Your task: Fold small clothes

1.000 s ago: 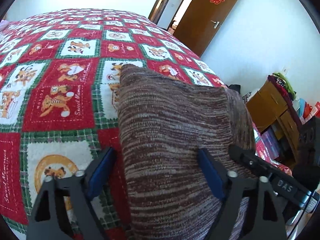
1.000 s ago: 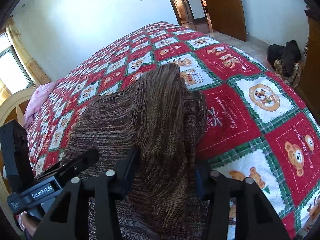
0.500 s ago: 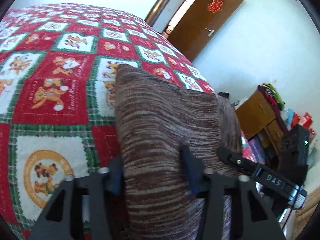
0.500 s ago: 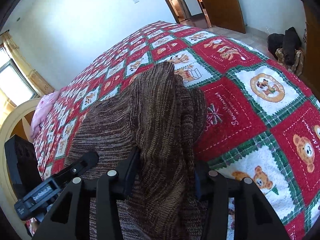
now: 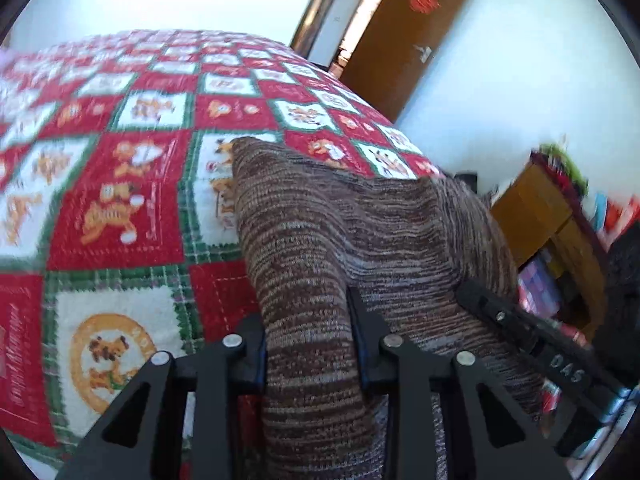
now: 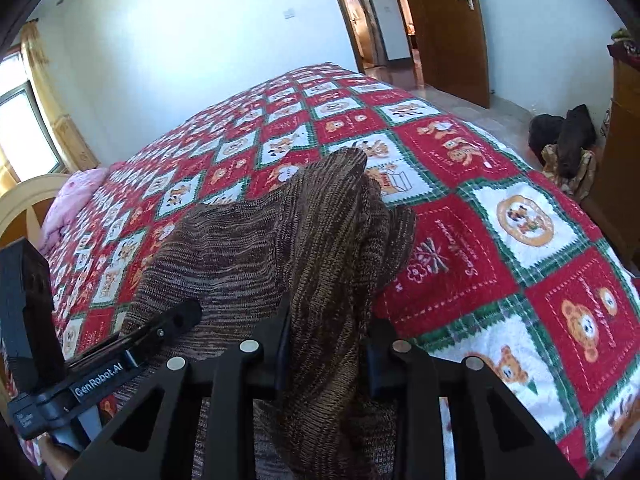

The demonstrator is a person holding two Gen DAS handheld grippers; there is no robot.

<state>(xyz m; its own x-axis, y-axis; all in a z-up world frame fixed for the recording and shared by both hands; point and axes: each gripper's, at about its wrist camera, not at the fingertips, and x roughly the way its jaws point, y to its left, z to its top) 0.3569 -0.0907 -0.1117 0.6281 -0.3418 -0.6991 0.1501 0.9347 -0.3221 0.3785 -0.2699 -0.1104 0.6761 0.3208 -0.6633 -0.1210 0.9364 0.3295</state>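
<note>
- Brown knit garment (image 5: 320, 240) lies on my patchwork bedspread (image 5: 120, 200).
- Left gripper (image 5: 308, 340) and right gripper (image 6: 324, 344), jaws just closing, each pinch its bunched near edge.
- Risk: loose knit slips under uneven pull.

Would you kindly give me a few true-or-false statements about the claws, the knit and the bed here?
1. The left claw is shut on the brown knit. True; it has just been closing.
2. The right claw is empty. False: it grips the knit too.
3. The knit lies on a red, white and green quilt. True.
4. The door is blue. False: it is brown.
</note>
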